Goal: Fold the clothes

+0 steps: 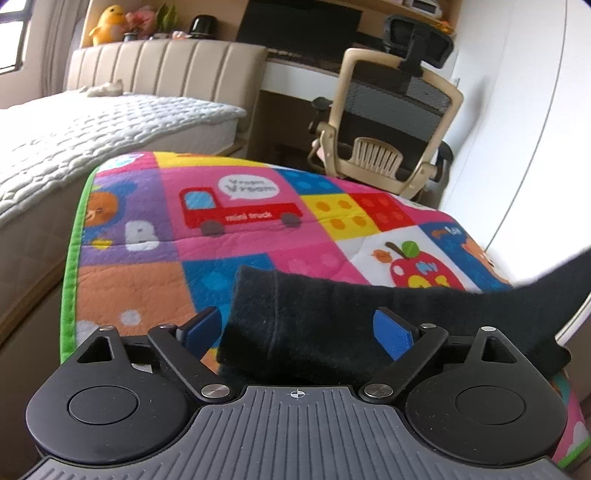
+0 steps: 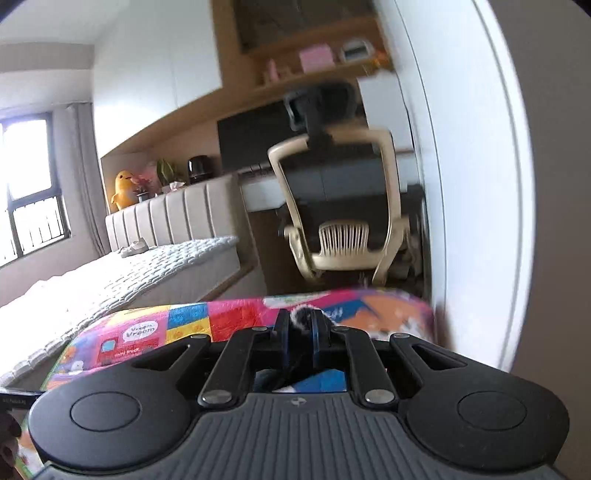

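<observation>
Black garment [image 1: 314, 325] lies across the lower middle of the left wrist view, on a bright patchwork play mat [image 1: 240, 243], and trails up and off toward the right edge of the frame. The left gripper [image 1: 299, 326] sits at the bottom of that view with its jaws spread wide, released; the cloth lies between the blue pads [image 1: 393, 334] without being pinched. In the right wrist view, the right gripper [image 2: 298, 326] fills the lower middle, its jaws clenched on a small tuft of the black garment [image 2: 303, 318], held above the mat [image 2: 229, 317].

Beyond the mat, a bed [image 1: 92, 129] with a white quilted cover runs along the left of the left wrist view, ending in a beige padded headboard [image 1: 166, 66]. Right of centre stands a beige-framed office chair [image 1: 391, 122], its back toward the camera, pushed up to a desk [image 1: 295, 70]. A yellow plush toy [image 1: 109, 22] sits on the ledge at the upper left.
</observation>
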`<state>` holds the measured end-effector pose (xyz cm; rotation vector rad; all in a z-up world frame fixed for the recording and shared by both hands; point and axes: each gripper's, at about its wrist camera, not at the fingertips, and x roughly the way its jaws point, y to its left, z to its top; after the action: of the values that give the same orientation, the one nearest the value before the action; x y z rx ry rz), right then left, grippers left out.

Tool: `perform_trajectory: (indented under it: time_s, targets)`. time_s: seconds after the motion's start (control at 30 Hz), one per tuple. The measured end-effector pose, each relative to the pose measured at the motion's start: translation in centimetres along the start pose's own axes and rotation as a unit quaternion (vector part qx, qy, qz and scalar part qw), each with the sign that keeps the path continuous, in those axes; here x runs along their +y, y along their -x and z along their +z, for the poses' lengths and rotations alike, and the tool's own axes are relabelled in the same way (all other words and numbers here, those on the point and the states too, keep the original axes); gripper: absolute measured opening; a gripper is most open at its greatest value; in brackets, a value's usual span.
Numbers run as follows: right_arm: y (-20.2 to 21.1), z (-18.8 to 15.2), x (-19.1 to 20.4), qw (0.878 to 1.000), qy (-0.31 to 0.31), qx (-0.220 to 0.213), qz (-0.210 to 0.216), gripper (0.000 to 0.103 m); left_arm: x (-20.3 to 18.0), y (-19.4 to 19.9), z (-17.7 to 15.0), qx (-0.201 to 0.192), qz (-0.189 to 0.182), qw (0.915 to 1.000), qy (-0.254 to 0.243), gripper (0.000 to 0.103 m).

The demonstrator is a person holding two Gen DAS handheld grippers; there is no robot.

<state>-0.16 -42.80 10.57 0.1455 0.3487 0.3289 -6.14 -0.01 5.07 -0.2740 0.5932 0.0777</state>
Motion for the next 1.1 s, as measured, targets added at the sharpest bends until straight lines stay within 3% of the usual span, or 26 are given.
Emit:
perform_trajectory:
  time_s: [0.07, 0.13, 0.23, 0.3, 0.37, 0.43, 0.5, 0.53, 0.6, 0.63, 0.67, 0.7, 0.73, 0.77, 0.9, 1.0, 1.1]
  targets:
    - [0.5, -1.2, -0.8, 1.0, 0.0, 0.02, -0.017, 0.012, 0.0, 0.0, -0.4, 0.003, -0.001, 1.0, 0.004, 0.093]
    - [0.4, -3.6, -2.4, 0.996, -0.015, 0.063, -0.056, 0.021, 0.3, -0.2, -0.6, 0.009, -0.001, 0.9999, 0.009, 0.093]
    - [0.4, -6.7, -5.5, 0.984, -0.071, 0.111, -0.117, 0.027, 0.9, -0.6, -0.7, 0.02, 0.005, 0.9996, 0.02, 0.093]
    - [0.7, -7.6, -7.1, 0.978, -0.111, 0.122, -0.129, 0.028, 1.3, -0.8, -0.5, 0.024, 0.005, 0.9993, 0.029, 0.093]
    - [0.8, -7.8, -7.6, 0.977, -0.123, 0.118, -0.13, 0.031, 1.5, -1.0, -0.4, 0.025, 0.007, 0.9991, 0.034, 0.093]
    - [0.3, -7.7, -7.4, 0.979, -0.126, 0.113, -0.115, 0.047, 1.5, -1.3, -0.4, 0.027, 0.012, 0.9989, 0.036, 0.093]
    - [-0.7, -7.7, -6.6, 0.981, -0.13, 0.114, -0.092, 0.057, 1.5, -1.7, -0.4, 0.031, 0.02, 0.9986, 0.039, 0.093]
    - [-1.3, -7.8, -6.2, 0.981, -0.131, 0.116, -0.082, 0.057, 1.6, -2.0, -0.4, 0.034, 0.024, 0.9983, 0.042, 0.093]
    - [-2.8, -8.1, -5.7, 0.982, -0.122, 0.125, -0.075, 0.057, 2.0, -2.6, -0.5, 0.04, 0.032, 0.9975, 0.048, 0.093]
    - [-3.5, -8.2, -5.4, 0.982, -0.118, 0.13, -0.071, 0.056, 2.2, -2.8, -0.5, 0.044, 0.035, 0.9971, 0.051, 0.088]
    - [-4.2, -8.3, -5.1, 0.982, -0.113, 0.135, -0.068, 0.051, 2.4, -3.0, -0.5, 0.047, 0.037, 0.9969, 0.052, 0.076]
    - [-4.7, -8.4, -4.8, 0.983, -0.103, 0.139, -0.069, 0.03, 2.6, -3.2, -0.5, 0.05, 0.038, 0.9967, 0.05, 0.067]
    - [-5.0, -8.4, -4.4, 0.984, -0.085, 0.139, -0.071, 0.015, 2.6, -3.3, -0.5, 0.052, 0.037, 0.9968, 0.048, 0.052]
    - [-4.9, -8.2, -3.9, 0.986, -0.068, 0.132, -0.071, 0.014, 2.6, -3.3, -0.5, 0.051, 0.033, 0.9971, 0.046, 0.045]
    - [-3.0, -6.5, -2.1, 0.994, -0.031, 0.092, -0.056, 0.011, 1.8, -2.2, 0.2, 0.026, 0.036, 0.999, 0.011, 0.04]
    - [-1.2, -5.5, -1.8, 0.995, -0.036, 0.088, -0.039, 0.011, 1.4, -0.7, 0.7, 0.007, 0.033, 0.9994, -0.002, 0.039]
    - [-0.9, -6.6, -2.4, 0.991, -0.058, 0.111, -0.045, 0.012, 1.4, 0.3, 0.3, 0.006, 0.041, 0.9991, -0.01, 0.039]
